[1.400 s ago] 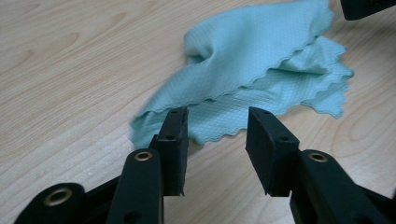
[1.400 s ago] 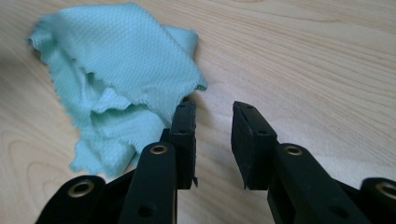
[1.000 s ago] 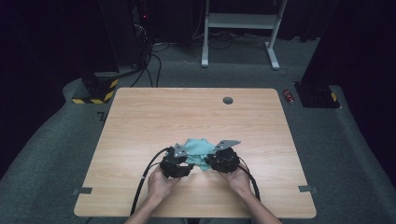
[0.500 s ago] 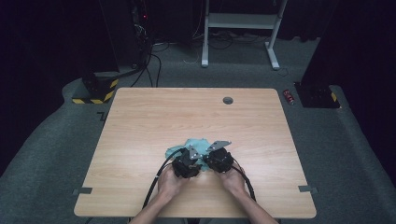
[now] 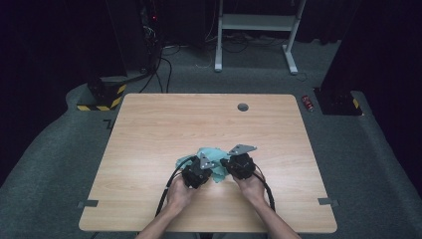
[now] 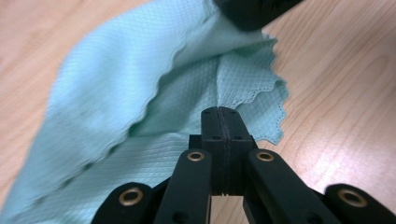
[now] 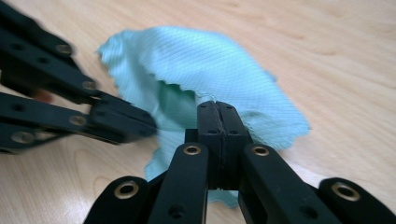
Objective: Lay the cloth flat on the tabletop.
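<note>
While both grippers sit close together near the front middle of the wooden surface (image 5: pixel 149 149), the teal cloth (image 5: pixel 211 155) lies bunched between and just beyond them, part of it lifted off the wood. The left gripper (image 6: pixel 219 114) has its fingers pressed fully together, and a fold of the cloth runs straight into their tips, so it appears to be pinching that fold. The right gripper (image 7: pixel 217 109) is likewise clamped tight, its fingers meeting with no gap, and the fabric's scalloped edge disappears behind their tips, which suggests a grip on another part of the same cloth. In the right gripper view the left gripper comes in from the side, nearly touching the cloth's near fold. Holding two points so near each other looks like the way to bring one part of the cloth over onto another, a fold in progress judging by the doubled layers visible in the left gripper view. Both hands (image 5: pixel 181 191) rest low, near the surface, likely to keep the fabric from sagging or slipping sideways.
</note>
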A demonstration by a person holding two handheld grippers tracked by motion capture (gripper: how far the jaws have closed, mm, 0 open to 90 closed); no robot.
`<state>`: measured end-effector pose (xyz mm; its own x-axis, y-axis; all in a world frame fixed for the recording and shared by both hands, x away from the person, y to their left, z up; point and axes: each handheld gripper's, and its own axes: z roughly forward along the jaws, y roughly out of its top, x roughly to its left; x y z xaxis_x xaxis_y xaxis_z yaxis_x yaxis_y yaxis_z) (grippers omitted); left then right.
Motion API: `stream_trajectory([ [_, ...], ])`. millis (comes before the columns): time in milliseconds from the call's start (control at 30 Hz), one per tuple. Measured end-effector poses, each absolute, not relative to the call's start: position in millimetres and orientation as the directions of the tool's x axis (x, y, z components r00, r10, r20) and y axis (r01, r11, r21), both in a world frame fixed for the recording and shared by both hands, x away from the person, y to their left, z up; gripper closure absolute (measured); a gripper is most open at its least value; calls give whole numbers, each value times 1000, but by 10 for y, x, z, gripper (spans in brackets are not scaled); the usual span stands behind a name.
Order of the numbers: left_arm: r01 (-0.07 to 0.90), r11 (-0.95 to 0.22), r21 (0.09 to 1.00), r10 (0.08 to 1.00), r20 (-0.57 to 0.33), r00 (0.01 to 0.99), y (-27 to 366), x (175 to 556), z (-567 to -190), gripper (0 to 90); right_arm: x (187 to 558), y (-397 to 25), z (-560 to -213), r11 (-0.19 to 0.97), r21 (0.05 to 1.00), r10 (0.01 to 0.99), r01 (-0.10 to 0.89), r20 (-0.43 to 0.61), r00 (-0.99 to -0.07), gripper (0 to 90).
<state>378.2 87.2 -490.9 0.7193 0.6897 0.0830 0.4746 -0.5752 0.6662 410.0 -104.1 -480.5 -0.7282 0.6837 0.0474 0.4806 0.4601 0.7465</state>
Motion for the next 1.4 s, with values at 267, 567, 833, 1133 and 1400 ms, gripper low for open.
stream_trajectory([
  [267,498,-480,722,750,43,660,1285,3811,-4634,900,4188,-1289,-4698,383,772,739,508,74,-669,900],
  [567,588,-392,707,829,-6,559,1673,3995,-4716,899,4291,-1509,-4722,338,759,791,556,91,-605,900],
  [833,628,-344,698,854,-45,518,1688,3980,-4854,711,4350,-1494,-4936,362,691,797,626,120,-593,813],
  [1133,536,-421,732,792,8,611,1599,3541,-4761,610,4090,-1516,-4792,377,754,771,538,65,-633,723],
  [1400,554,-433,711,800,20,600,1553,3454,-4929,555,3923,-1408,-4774,400,778,707,485,75,-703,711],
])
